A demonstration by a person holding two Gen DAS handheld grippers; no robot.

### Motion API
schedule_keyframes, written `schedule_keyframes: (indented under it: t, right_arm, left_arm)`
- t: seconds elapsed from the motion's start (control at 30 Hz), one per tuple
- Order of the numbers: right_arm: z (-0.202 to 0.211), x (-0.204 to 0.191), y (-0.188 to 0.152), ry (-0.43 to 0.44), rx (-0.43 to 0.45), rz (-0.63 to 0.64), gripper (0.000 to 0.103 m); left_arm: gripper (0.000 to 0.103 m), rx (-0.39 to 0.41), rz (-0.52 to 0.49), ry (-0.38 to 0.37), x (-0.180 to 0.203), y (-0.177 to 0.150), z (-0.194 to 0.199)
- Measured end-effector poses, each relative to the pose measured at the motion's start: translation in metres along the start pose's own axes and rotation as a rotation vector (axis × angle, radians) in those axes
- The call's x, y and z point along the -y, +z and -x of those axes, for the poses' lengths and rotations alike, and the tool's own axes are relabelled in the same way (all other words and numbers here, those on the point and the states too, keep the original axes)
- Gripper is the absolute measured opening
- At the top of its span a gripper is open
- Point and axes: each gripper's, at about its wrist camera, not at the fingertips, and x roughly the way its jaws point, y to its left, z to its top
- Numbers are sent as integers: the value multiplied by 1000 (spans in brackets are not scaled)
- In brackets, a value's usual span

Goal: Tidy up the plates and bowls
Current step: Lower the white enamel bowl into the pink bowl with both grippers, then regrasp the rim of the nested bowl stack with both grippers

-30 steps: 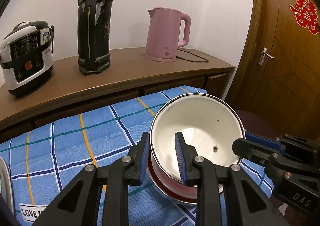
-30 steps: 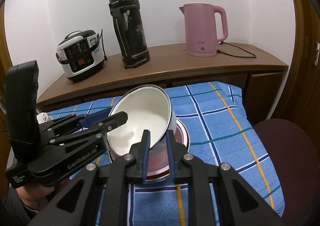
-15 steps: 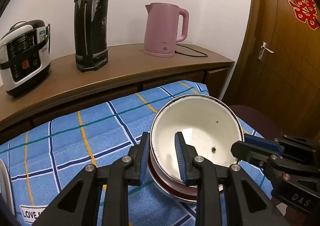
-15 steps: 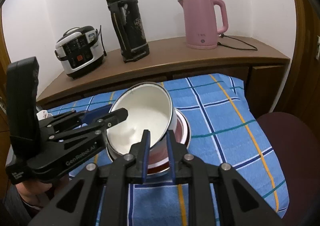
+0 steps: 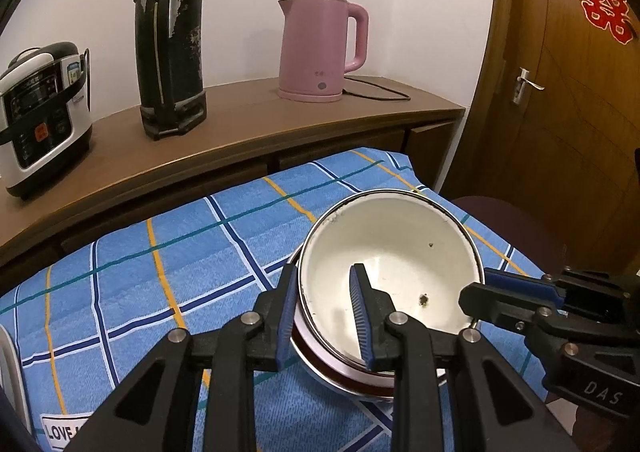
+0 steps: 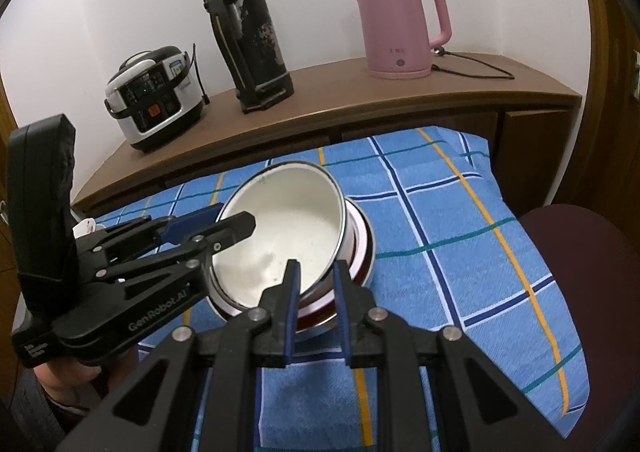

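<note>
A white enamel bowl [image 5: 394, 252] with a dark rim sits tilted on a red-and-white dish [image 5: 340, 368] on the blue checked cloth. My left gripper [image 5: 324, 316] is shut on the bowl's near-left rim, one finger inside and one outside. My right gripper [image 6: 316, 304] is shut on the rim at the opposite side. In the right wrist view the bowl [image 6: 288, 228] leans toward the left over the red dish [image 6: 360, 248]. Each gripper shows in the other's view, the right one [image 5: 480, 294] and the left one [image 6: 224, 226].
A wooden sideboard [image 5: 248, 120] behind the table carries a rice cooker [image 5: 40, 116], a tall black flask [image 5: 170, 36] and a pink kettle [image 5: 320, 44] with its cord. A dark red stool [image 6: 576, 248] stands right of the table. A wooden door [image 5: 568, 100] is at the right.
Both grippers have kept their hold on the bowl rim. The bowl and both grippers have shifted slightly, lower and nearer over the red dish.
</note>
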Motion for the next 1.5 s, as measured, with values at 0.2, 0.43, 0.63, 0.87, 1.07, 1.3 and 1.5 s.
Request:
schedule_keyframes:
  t: [0.2,0.43,0.63,0.87,1.07,1.3,1.5]
  right_arm:
    - [0,0,-2,4,-10,-6,18]
    - [1,2,-2,39,-23,-30,18]
    - [1,5,-1,61,-33,-62,18]
    - [-3,9,-3,81,-45,-92,18]
    - [-2,9,-2,79,-43,-92,18]
    - [-2,11,-1,71,-41,-98,18]
    - [8,10,1,29,6,-75,38]
  left_arm:
    - [28,4,2,-6,0,-1,3]
    - [28,5,6,-3,0,0,3]
    - [28,6,3,-4,0,0,4]
    - [37,14,-3,-22,2,1,5]
    - [37,17,-1,-26,2,0,5]
    - [43,15,-2,-41,1,0,4]
    - [66,74,-16,-61,5,1,16]
